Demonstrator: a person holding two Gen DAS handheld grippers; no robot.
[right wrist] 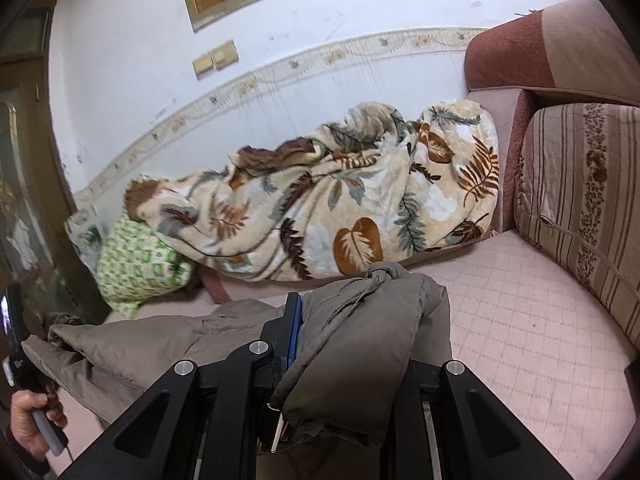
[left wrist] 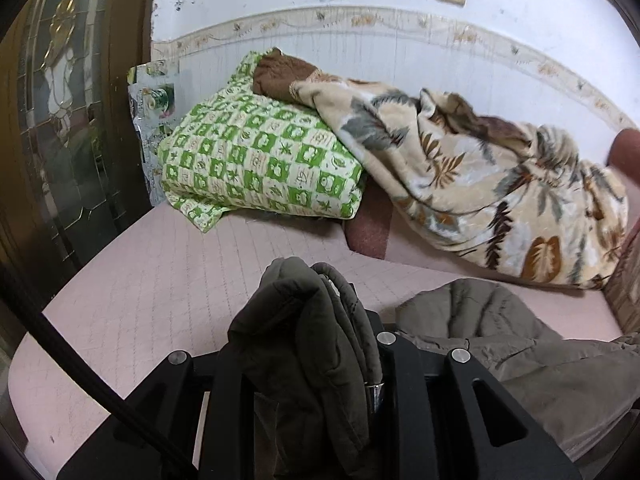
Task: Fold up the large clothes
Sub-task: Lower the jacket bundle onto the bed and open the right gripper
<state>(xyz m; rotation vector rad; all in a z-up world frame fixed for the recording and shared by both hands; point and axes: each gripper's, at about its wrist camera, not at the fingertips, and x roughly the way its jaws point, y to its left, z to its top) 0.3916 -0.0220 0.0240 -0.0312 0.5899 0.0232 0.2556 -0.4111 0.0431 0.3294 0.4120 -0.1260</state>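
Note:
An olive-brown padded jacket point(left wrist: 508, 332) lies on the pink quilted seat point(left wrist: 152, 292), stretched between both grippers. In the left wrist view a thick bunch of it fills the left gripper point(left wrist: 316, 320), which is shut on the fabric, and the fold hides the fingertips. In the right wrist view the jacket point(right wrist: 152, 344) runs off to the left. Another fold with a knotted cord is pinched in the right gripper point(right wrist: 356, 316). A blue pad point(right wrist: 295, 326) presses on the cloth, and the other finger is covered.
A floral blanket point(right wrist: 320, 200) is heaped along the wall, over a green checked pillow point(left wrist: 256, 160). A striped cushion point(right wrist: 580, 200) and sofa arm stand at the right. A glazed wooden door point(left wrist: 60, 120) is at the left. A hand point(right wrist: 28, 420) holds the other gripper's handle.

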